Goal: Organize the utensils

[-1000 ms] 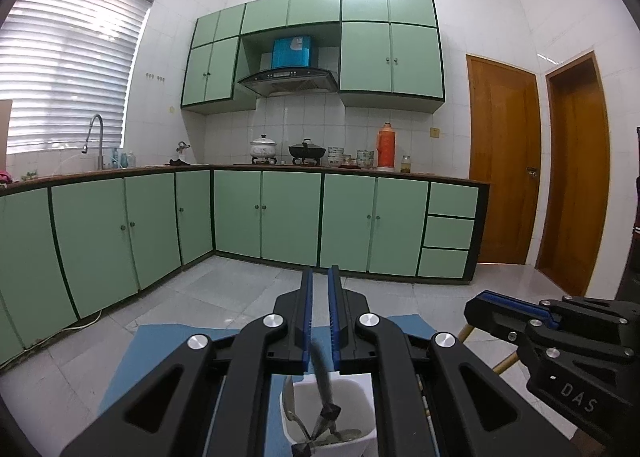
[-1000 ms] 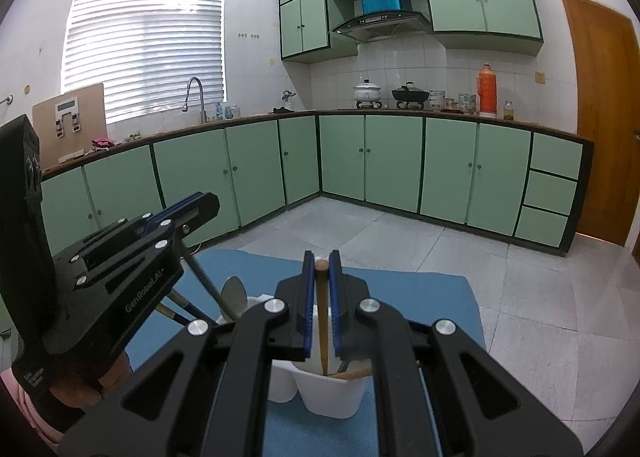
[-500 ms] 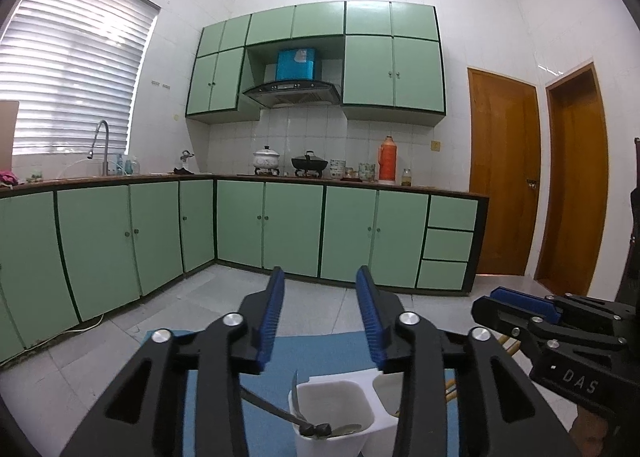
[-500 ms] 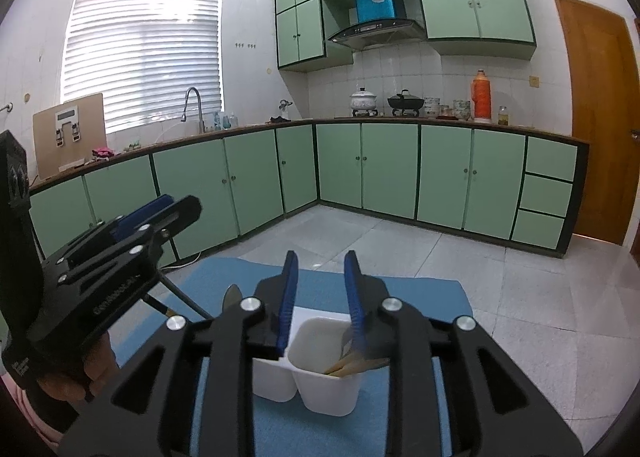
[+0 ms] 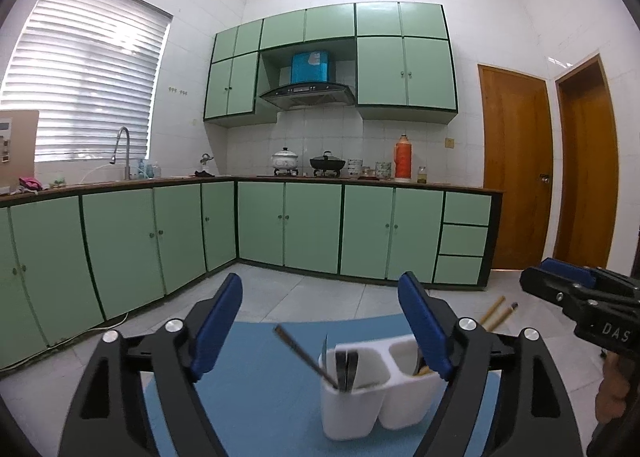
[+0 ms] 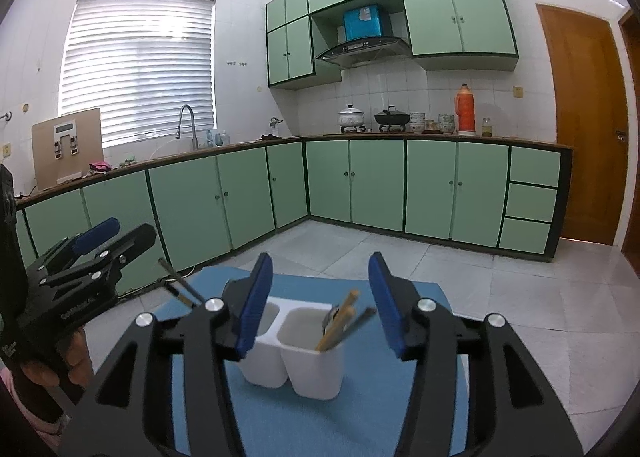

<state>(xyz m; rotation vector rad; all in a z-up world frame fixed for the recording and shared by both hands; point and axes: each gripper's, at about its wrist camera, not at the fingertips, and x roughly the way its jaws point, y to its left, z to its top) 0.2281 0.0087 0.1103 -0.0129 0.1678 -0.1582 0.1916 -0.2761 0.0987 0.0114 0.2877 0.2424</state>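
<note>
So both claws just let go at pretty much the same time. A second ago the left claw was pinched on a dark-handled metal utensil over the white holder, and the right claw was clamped on a wooden chopstick. Now both have just been opening: the left claw's jaws stand wide apart, the right claw's a fair bit apart, and neither has anything pressed between its pads.

The utensils are sitting in the white two-cup holder on the blue mat (it's spread over whatever surface is under there, a low counter or table, I can't tell which). The metal cutlery is in one compartment, with a long dark handle leaning out toward the left in the left wrist view. The wooden chopsticks are in the other compartment, tilted against its rim. In that left view the chopstick tips poke up past the right-hand finger.

Both views also show more of the holder than before, and it sits lower and further off, so my read is the hands have pulled back after dropping things in.

For the task, that looks like one sorting round done: metal in one cup, wood in the other. No loose utensils are in view on the mat, though the claws hide a good chunk of it.
</note>
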